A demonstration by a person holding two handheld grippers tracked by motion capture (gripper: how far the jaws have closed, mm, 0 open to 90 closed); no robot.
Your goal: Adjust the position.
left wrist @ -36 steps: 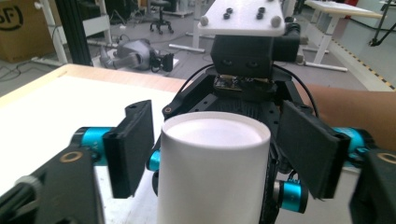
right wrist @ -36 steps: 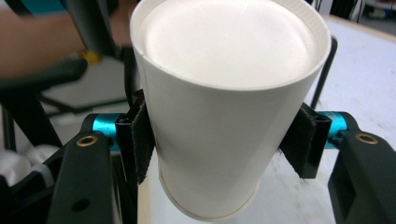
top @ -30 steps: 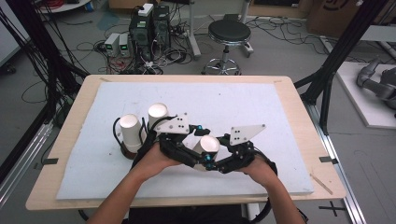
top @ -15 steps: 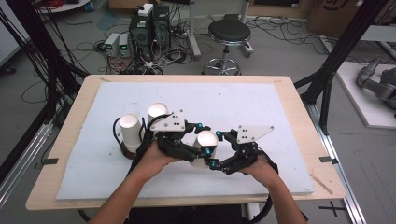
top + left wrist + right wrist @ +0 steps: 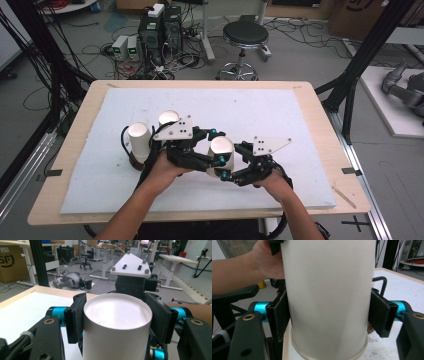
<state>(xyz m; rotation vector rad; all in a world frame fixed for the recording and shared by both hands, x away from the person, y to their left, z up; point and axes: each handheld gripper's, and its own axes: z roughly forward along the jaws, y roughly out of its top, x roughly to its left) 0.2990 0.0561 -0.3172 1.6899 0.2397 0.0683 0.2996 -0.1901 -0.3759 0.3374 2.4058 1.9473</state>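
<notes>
White paper makes up the cup (image 5: 220, 156) that stands upside down near the middle of the desk (image 5: 320, 107), on its pale foam mat (image 5: 260, 112). We see it caught between both tools. The left gripper (image 5: 216, 148) is clamped on the cup near its closed upper end, and in the left gripper view the two black pads (image 5: 75, 320) press against its sides. The right gripper (image 5: 227, 167) sits lower on the same cup; in the right gripper view its jaws have just been closing in, the left pad (image 5: 280, 315) meeting the wall while the right one looks a touch off it, so we cannot tell whether it grips. Two more white cups (image 5: 139, 141) stand upside down just beside the left hand (image 5: 165, 167), close together.
</notes>
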